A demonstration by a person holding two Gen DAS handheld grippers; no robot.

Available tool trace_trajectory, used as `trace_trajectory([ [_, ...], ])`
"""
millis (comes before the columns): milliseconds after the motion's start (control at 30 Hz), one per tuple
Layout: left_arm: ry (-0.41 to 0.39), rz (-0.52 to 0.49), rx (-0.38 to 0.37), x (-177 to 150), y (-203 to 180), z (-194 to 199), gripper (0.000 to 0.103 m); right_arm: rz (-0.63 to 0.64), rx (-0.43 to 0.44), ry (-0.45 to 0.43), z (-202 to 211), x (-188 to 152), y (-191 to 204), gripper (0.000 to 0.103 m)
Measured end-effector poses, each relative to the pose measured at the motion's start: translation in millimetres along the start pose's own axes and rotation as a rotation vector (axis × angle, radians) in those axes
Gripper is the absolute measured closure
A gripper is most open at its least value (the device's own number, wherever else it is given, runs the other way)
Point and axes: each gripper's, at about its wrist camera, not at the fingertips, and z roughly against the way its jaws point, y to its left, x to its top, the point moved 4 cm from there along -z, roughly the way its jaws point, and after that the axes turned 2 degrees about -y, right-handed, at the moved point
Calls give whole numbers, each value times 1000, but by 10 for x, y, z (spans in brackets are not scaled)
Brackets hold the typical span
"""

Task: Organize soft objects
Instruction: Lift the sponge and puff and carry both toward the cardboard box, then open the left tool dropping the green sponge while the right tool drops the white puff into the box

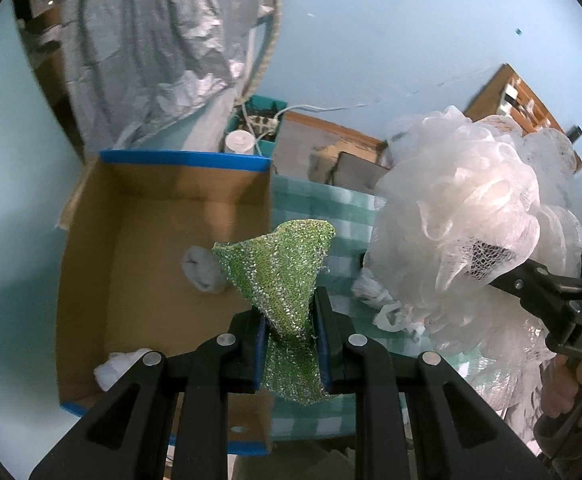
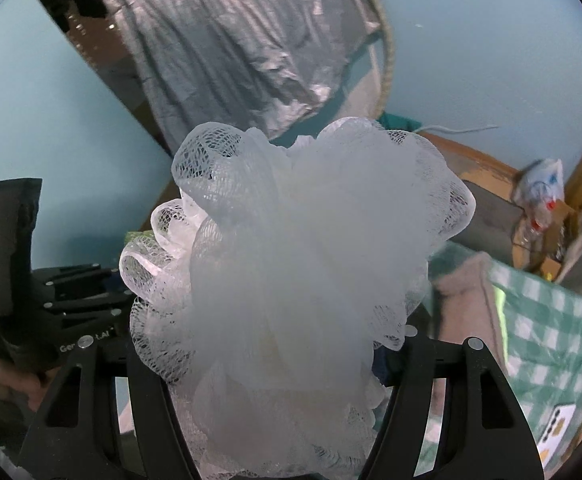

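My left gripper (image 1: 291, 316) is shut on a sparkly green scrub cloth (image 1: 283, 268) and holds it above the right edge of an open cardboard box (image 1: 91, 280) with blue-taped rims. Two white fluffy pieces (image 1: 205, 270) lie on the box floor. My right gripper (image 1: 487, 276) is shut on a white mesh bath pouf (image 1: 463, 216) and holds it in the air to the right of the box. In the right wrist view the pouf (image 2: 299, 256) fills the middle and hides the fingertips; the left gripper (image 2: 71, 304) shows at the left.
A green-and-white checked cloth (image 1: 331, 200) covers the table right of the box. A silver-grey sheet (image 1: 163, 48) hangs behind. A teal bin (image 1: 259, 124) with cables and a white cup stands behind the box. Wooden furniture (image 1: 331, 136) lines the blue wall.
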Motion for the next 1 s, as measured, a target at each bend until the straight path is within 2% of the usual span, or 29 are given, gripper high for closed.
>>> trace_trajectory([
  [433, -24, 103, 52, -35, 587, 162, 82, 90, 78, 42, -428, 234, 587, 39],
  [633, -13, 148, 83, -101, 906, 148, 82, 138, 98, 102, -820, 228, 885, 45],
  [700, 0, 162, 97, -133, 1007, 114, 82, 143, 106, 123, -939, 225, 953, 53],
  [767, 11, 177, 107, -166, 1101, 84, 82, 152, 111, 143, -1037, 209, 1042, 55],
  [900, 28, 199, 117, -225, 1247, 46, 82, 176, 108, 146, -1114, 221, 1162, 55],
  [1000, 41, 214, 123, -272, 1337, 21, 76, 175, 121, 139, -1137, 265, 1240, 55],
])
